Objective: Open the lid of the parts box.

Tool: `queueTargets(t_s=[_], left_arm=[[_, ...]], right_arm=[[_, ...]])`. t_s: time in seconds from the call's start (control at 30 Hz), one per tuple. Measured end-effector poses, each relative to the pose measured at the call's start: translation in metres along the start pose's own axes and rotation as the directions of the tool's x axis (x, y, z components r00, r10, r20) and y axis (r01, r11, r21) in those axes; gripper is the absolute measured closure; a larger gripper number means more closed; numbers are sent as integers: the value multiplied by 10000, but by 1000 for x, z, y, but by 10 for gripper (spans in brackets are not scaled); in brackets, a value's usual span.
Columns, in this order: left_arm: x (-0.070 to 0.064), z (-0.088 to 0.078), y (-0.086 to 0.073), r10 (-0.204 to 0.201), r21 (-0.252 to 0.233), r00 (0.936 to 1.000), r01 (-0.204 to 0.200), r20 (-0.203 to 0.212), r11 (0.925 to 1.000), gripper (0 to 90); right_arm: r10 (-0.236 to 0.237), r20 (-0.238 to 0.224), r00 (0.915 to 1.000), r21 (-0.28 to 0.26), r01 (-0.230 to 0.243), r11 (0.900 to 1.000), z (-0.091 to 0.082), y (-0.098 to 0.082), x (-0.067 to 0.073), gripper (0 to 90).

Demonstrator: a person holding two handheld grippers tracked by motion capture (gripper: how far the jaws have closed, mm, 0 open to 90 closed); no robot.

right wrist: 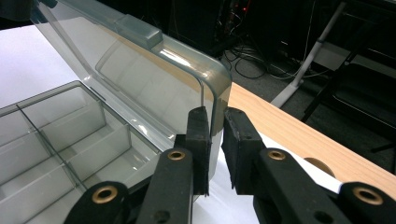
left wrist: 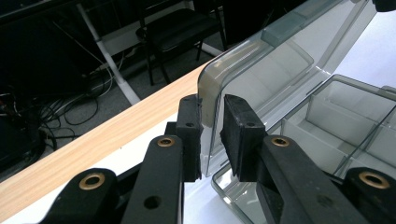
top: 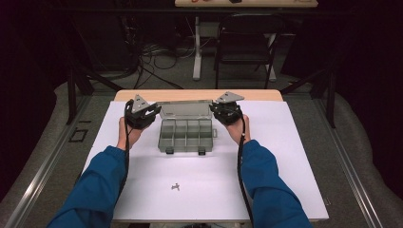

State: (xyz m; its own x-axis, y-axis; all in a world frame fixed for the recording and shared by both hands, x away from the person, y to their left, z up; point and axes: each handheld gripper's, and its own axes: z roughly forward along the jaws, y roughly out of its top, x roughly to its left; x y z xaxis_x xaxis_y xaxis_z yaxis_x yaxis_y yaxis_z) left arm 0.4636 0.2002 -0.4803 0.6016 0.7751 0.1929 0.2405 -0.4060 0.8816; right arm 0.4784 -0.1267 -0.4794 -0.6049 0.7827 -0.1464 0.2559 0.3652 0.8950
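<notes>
Standing near the worktop's (top: 142,199) far edge, a clear grey plastic compartment box (top: 186,136) has its hinged lid (top: 185,109) clamped at both corners by left gripper (top: 142,113) and right gripper (top: 224,110) jaws, apparently for even swinging.

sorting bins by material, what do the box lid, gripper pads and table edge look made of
Box lid: seemingly smoky clear plastic, glossy; the table shows through it. Pads: matte black, perhaps rubber or foam; edges look slightly ragged. Table edge: wood-look, pale grain, possibly laminate.
</notes>
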Motion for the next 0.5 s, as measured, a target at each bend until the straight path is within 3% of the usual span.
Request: queueTargets(t_s=[0.27, 0.5], left_arm=[[3, 2, 2, 154, 83, 9999, -154, -14, 9998, 774], [4, 6, 2, -45, 13, 9999, 45, -116, 10000, 767]], right_arm=[[-6, 60, 10000, 40, 6, 10000, 2, 0, 0, 808], [121, 194, 9997, 82, -122, 9999, 5, 1, 0, 809]])
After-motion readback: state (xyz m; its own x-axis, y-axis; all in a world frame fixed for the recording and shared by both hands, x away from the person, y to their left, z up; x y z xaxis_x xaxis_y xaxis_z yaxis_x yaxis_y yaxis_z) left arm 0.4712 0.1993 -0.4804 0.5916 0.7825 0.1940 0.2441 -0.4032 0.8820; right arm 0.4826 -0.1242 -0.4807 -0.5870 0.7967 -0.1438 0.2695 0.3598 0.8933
